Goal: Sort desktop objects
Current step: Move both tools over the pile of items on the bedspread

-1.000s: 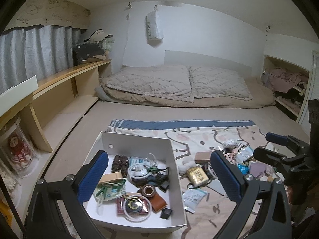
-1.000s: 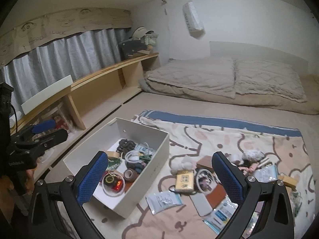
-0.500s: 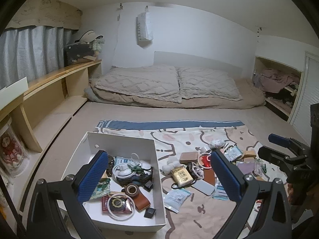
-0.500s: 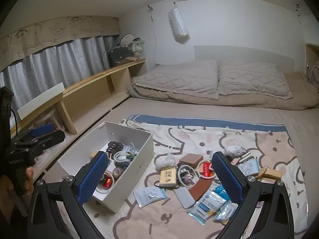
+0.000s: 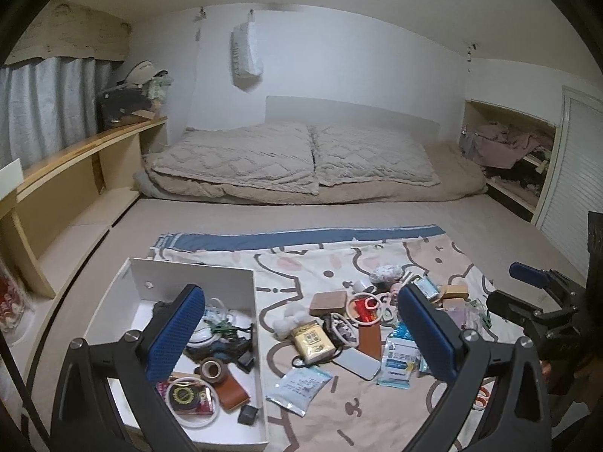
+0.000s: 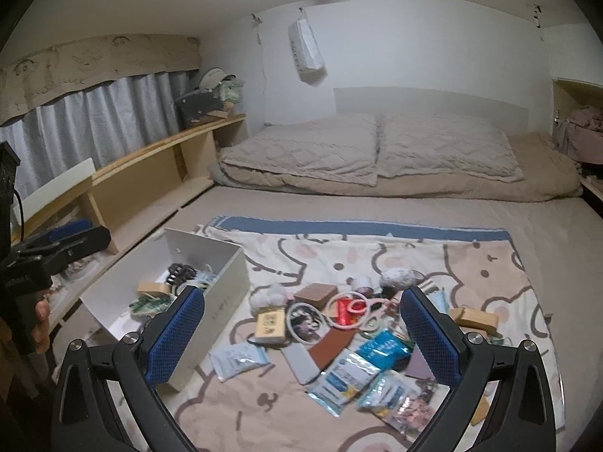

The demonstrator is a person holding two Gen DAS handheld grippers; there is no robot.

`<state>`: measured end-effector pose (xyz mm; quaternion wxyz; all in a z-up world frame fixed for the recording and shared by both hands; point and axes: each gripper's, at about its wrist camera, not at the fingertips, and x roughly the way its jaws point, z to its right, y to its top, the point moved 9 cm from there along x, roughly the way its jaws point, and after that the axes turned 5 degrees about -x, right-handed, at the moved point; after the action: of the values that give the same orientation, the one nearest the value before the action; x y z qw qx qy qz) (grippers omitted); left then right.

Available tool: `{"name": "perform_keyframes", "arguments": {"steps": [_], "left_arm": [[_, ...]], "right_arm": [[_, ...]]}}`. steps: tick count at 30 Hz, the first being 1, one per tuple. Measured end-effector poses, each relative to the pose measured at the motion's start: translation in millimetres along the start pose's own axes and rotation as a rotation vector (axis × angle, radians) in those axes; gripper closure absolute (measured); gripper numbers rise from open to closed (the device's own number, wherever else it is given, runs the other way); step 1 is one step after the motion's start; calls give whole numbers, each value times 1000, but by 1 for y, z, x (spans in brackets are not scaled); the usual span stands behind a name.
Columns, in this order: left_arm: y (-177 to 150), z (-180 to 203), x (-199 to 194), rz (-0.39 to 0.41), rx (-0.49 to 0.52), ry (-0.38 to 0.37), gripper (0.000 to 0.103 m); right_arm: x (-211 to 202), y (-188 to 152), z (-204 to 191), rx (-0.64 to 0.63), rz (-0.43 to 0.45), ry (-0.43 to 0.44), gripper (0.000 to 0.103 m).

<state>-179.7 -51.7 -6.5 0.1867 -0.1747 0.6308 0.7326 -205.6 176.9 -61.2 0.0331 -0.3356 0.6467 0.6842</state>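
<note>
Left gripper (image 5: 301, 335): jaws wide apart, holding nothing, raised above the blanket
Right gripper (image 6: 303, 333): jaws wide apart, holding nothing, raised above the loose items
Blanket (image 5: 320, 252): patterned, spread on the bed
White box (image 5: 196, 275): at the blanket's left edge, part filled with small items
Loose items: yellow box (image 5: 312, 341), red ring (image 5: 363, 307), packets (image 6: 350, 374), clustered mid-blanket, right of the white box
</note>
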Motion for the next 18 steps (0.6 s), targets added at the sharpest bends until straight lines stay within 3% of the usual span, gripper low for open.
{"name": "perform_keyframes", "arguments": {"steps": [18], "left_arm": [[-8,44,49,-28,69,-85,0]], "right_arm": [[14,-18,61,46,-25,-65,0]]}}
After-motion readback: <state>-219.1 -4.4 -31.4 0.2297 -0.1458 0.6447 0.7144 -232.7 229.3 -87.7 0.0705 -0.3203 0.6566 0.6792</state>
